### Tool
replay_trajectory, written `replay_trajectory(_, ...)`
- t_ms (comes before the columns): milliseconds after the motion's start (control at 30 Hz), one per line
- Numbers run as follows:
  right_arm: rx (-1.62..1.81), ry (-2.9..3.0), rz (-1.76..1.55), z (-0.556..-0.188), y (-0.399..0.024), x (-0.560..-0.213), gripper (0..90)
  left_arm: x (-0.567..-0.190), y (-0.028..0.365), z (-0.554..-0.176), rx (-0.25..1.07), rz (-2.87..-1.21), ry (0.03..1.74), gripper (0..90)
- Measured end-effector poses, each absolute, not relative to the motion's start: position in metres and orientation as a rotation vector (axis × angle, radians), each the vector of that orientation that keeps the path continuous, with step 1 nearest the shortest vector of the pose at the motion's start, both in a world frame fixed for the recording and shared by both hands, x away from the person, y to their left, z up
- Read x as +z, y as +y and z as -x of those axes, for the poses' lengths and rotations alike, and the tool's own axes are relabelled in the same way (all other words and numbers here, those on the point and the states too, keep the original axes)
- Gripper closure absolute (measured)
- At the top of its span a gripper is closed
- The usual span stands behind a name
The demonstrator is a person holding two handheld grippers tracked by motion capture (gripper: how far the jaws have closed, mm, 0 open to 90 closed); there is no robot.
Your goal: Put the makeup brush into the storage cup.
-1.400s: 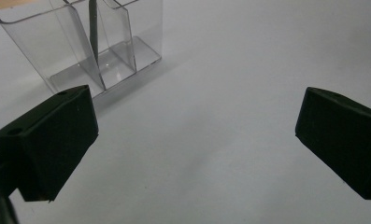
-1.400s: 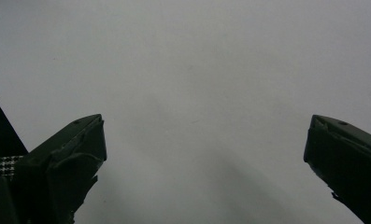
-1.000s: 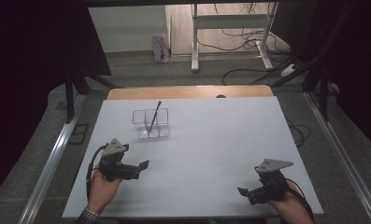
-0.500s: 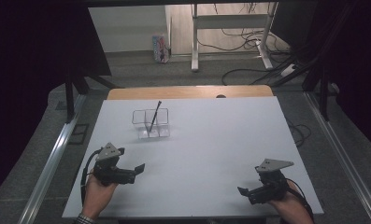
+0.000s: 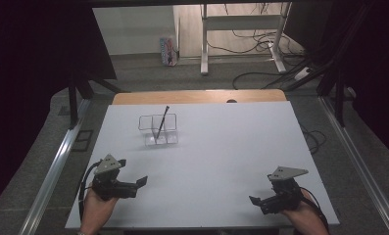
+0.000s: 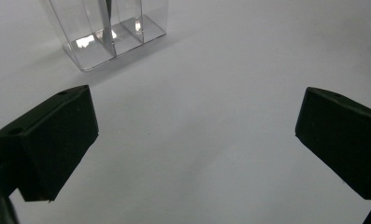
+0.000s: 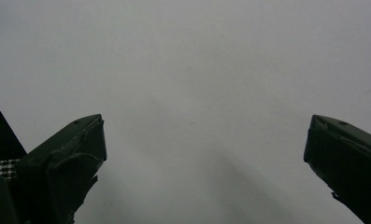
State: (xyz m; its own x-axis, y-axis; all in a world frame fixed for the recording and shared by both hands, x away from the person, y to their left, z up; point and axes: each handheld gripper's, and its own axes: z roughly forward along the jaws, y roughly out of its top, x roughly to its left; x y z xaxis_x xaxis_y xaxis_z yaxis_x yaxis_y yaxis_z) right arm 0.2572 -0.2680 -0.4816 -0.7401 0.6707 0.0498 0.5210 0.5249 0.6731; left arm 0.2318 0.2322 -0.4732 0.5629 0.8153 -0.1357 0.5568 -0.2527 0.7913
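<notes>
A clear plastic organiser (image 5: 158, 130) with compartments stands on the white table (image 5: 221, 147), left of centre toward the back. A dark pen (image 5: 161, 122) leans in it, tip up and to the right. The organiser (image 6: 109, 32) also shows at the top left of the left gripper view. My left gripper (image 5: 142, 182) rests near the front left corner, held by a hand, open with nothing between its jaws, pointing right. My right gripper (image 5: 253, 200) sits near the front right corner, open and empty, pointing left over bare table.
A wooden strip (image 5: 197, 96) borders the table's far edge. Metal rails (image 5: 55, 166) run along both sides. Behind the table are a desk frame (image 5: 241, 29), floor cables (image 5: 260, 73) and a small carton (image 5: 168, 51).
My left gripper has drawn back toward the front edge and slightly left. The right gripper has stayed put.
</notes>
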Motion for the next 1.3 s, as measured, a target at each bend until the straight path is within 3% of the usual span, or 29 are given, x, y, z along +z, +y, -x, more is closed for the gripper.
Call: replay_trajectory(1300,1.023,2.546,-1.02,-0.258,-0.269,-0.482,0.0,-0.476,0.263,-0.2,0.436,-1.939,1.19,0.1)
